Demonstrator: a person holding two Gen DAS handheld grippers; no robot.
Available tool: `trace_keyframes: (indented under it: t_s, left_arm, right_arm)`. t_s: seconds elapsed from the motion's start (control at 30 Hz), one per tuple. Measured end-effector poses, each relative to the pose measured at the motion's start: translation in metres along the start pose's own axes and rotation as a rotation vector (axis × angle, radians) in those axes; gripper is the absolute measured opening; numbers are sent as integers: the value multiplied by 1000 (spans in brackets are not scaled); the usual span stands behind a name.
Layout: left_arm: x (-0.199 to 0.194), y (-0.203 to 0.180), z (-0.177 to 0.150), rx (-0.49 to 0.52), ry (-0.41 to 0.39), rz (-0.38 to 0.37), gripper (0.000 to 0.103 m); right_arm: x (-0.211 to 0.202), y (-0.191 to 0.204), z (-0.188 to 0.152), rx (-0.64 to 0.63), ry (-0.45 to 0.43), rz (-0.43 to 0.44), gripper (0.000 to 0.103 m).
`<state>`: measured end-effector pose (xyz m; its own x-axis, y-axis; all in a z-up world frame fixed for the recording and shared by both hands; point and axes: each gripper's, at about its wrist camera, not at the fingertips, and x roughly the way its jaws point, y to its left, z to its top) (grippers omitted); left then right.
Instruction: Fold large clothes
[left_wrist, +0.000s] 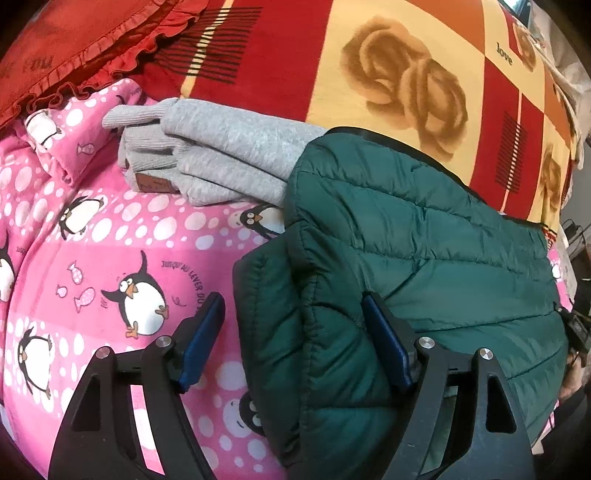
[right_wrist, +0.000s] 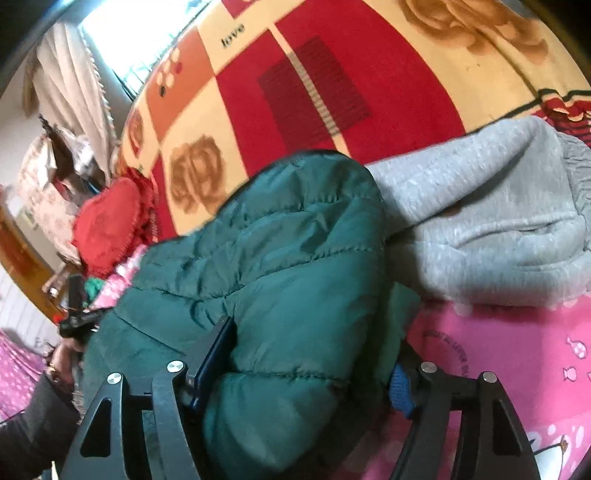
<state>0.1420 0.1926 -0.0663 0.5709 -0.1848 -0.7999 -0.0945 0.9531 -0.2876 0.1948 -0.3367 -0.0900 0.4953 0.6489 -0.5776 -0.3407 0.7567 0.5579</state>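
Jacket (right_wrist: 295, 258) seemingly gripped by right claw (right_wrist: 306, 369).

I read "love" in dark letters on the red and cream rose blanket (left_wrist: 424, 44), in both wrist views. The pink penguin sheet (left_wrist: 110, 236) carries curved print, "JUSQU'AU LEVER DU", cut off by my left fingers.

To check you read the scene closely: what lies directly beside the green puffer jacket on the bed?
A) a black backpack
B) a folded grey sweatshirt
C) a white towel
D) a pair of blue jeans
B: the folded grey sweatshirt lies against the green puffer jacket on the pink penguin blanket.
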Motion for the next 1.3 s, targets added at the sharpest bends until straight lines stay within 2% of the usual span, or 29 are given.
trace_keyframes:
  t_s: [0.07, 0.13, 0.23, 0.37, 0.43, 0.57, 0.6, 0.67, 0.7, 0.73, 0.77, 0.97, 1.07, 1.2, 1.3]
  left_arm:
    - [2, 0, 0, 4, 15, -39, 79]
    - [5, 6, 0, -23, 33, -102, 79]
    - [7, 12, -2, -47, 42, -159, 80]
    - [14, 19, -2, -70, 49, -168, 95]
    - [17, 23, -3, -88, 53, -185, 96]
    - [17, 21, -4, -78, 47, -169, 95]
    - [17, 20, -4, -77, 46, -167, 93]
    - [14, 15, -4, -57, 34, -182, 67]
    - [10, 8, -5, -32, 21, -183, 59]
    - [8, 4, -4, -28, 22, -200, 43]
    - [7, 2, -3, -31, 22, -198, 40]
    - [-1, -6, -1, -14, -11, -148, 29]
    - [-17, -13, 2, 1, -63, -123, 25]
    - [-37, -19, 5, -13, -126, -124, 24]
    - [-46, -22, 5, -22, -144, -125, 24]
  right_arm:
    - [6, -10, -1, 71, 54, -4, 89]
    - [10, -19, -3, 126, 76, 49, 89]
    - [7, -17, -4, 82, 72, 92, 90]
    - [8, -12, -4, 56, 63, 93, 88]
    - [10, -12, -4, 63, 64, 75, 88]
    - [10, -9, -4, 53, 62, 35, 88]
    - [11, -8, -4, 52, 62, 31, 88]
    - [12, -3, -2, 41, 61, 25, 88]
    - [12, -3, -1, 34, 62, 19, 88]
    - [11, 1, 0, 15, 58, 9, 82]
    - [10, 5, 1, -7, 52, 0, 76]
    - [4, 28, 6, -118, 27, -70, 57]
    - [-1, 38, 11, -148, 13, -97, 49]
    - [-14, 53, 15, -175, -17, -135, 43]
    - [-25, 63, 17, -194, -52, -164, 39]
